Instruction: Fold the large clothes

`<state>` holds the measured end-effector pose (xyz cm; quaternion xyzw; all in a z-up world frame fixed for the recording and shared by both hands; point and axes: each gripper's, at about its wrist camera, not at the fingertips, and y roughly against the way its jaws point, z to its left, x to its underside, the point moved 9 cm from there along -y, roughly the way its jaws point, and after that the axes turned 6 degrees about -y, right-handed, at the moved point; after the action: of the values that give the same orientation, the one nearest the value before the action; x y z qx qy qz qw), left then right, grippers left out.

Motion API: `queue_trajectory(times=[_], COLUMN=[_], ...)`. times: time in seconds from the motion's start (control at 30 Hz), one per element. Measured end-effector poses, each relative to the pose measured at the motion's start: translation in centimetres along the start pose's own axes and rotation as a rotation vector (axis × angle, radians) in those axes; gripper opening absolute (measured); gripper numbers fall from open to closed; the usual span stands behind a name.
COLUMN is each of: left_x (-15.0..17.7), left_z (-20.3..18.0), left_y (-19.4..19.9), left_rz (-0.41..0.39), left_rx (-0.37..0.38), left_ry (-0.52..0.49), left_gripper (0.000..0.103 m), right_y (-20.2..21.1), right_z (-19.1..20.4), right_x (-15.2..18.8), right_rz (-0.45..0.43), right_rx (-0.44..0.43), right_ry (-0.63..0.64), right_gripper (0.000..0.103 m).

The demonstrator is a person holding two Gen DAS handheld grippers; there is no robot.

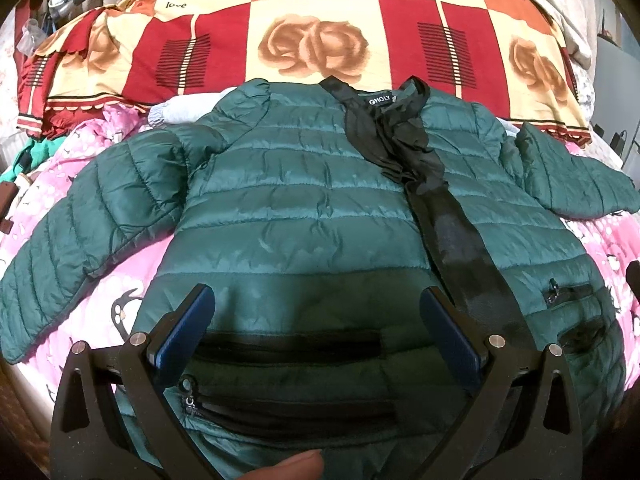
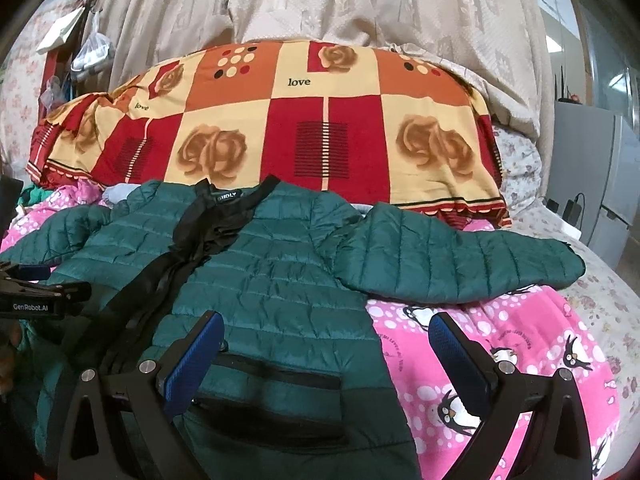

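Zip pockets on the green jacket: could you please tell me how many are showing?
3. One zip pocket lies between the left gripper's fingers, another just below it, the third on the right panel. Others may be hidden.

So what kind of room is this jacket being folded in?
Most likely a bedroom: the green jacket lies on a pink penguin blanket, with a folded rose-print quilt behind and beige curtains beyond.

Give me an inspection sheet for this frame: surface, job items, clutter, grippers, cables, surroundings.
Surface: pink penguin-print blanket on a bed.
Job's things: dark green quilted puffer jacket lying flat, front up, both sleeves spread, black front placket rumpled near the collar.
Clutter: red and cream rose-print quilt behind the collar.
Grippers: left gripper and right gripper open, empty.
Cables: black charger lead far right.
Surroundings: beige curtain.
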<state>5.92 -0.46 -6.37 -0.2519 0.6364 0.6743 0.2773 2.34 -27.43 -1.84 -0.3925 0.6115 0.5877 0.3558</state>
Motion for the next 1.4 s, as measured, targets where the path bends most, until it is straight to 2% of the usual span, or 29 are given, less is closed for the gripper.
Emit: queue_trajectory(times=[1.4], left_x=[0.53], left_z=[0.09], left_y=[-0.28], left_rz=[0.007], left_rx=[-0.001], left_ry=[0.006], left_gripper=[0.103], right_y=[0.00], right_z=[-0.24], right_x=[0.00], right_rz=[0.007], right_rx=[0.031], right_ry=[0.013], right_gripper=[0.102])
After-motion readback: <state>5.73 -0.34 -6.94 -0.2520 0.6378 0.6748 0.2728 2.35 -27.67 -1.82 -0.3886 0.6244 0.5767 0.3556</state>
